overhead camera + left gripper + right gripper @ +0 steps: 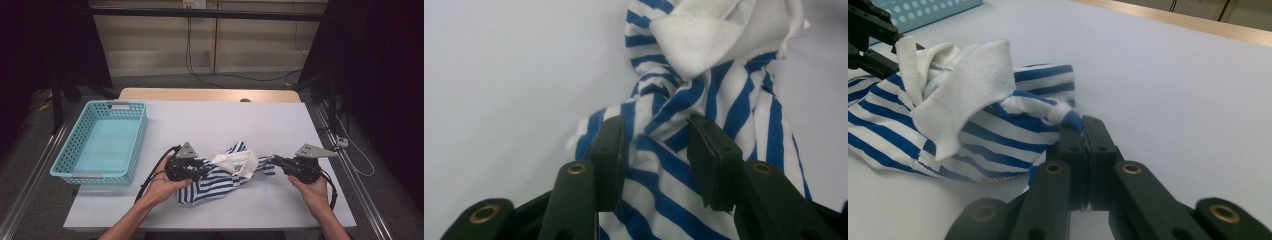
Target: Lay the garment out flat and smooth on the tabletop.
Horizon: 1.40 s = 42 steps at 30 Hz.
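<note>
we hold the striped shirt [227, 175], crumpled near the table's [280, 125] front edge, with our right gripper [1082, 131] clamped on its corner and our left gripper [658, 145] parted around a fold, so next we pinch and spread it.

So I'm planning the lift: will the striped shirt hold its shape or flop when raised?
Probably flop: the striped shirt lies crumpled in soft folds. Likely light, since the right hand-held gripper pinches just a corner. It may stretch or slip, as the left hand-held gripper stands open around it.
</note>
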Motion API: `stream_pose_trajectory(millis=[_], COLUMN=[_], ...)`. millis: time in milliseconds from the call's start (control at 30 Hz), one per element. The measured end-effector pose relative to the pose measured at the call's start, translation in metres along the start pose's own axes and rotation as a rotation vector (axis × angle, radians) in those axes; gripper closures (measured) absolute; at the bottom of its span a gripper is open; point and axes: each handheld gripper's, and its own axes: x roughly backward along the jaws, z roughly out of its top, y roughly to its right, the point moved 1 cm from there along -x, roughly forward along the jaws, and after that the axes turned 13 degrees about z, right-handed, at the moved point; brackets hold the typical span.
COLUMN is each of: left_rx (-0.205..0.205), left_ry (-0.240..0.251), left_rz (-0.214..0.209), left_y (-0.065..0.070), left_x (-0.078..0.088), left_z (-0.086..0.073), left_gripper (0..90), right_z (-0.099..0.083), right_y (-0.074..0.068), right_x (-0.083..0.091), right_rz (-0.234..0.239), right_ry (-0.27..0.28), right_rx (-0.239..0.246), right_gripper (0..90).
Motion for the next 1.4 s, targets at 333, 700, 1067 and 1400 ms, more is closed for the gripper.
stream_pose_trajectory(millis=[333,700,1067,1400], left_rx=[-0.044,0.031,0.123,0.142], left_ry=[-0.073,-0.066,0.009,0.129], left_rz=[0.048,0.05,0.058,0.092], left_y=[0.009,-0.002,-0.022,-0.031], left_x=[-0.004,0.005,0.022,0.045], left_z=[-0.015,-0.013,-0.011,0.015], left_gripper=[71.2,88.5,89.1,89.3], right_z=[-0.002,-0.004,-0.002,0.015], right_y=[0.003,0.003,0.001,-0.001], right_x=[-0.001,0.001,0.004,0.012], right_rz=[-0.003,-0.008,-0.014,-0.032], right_ry=[-0.01,-0.006,0.009,0.063], right_rx=[-0.005,-0.017,-0.025,0.018], right_gripper=[89.0,85.7,89.8,90.0])
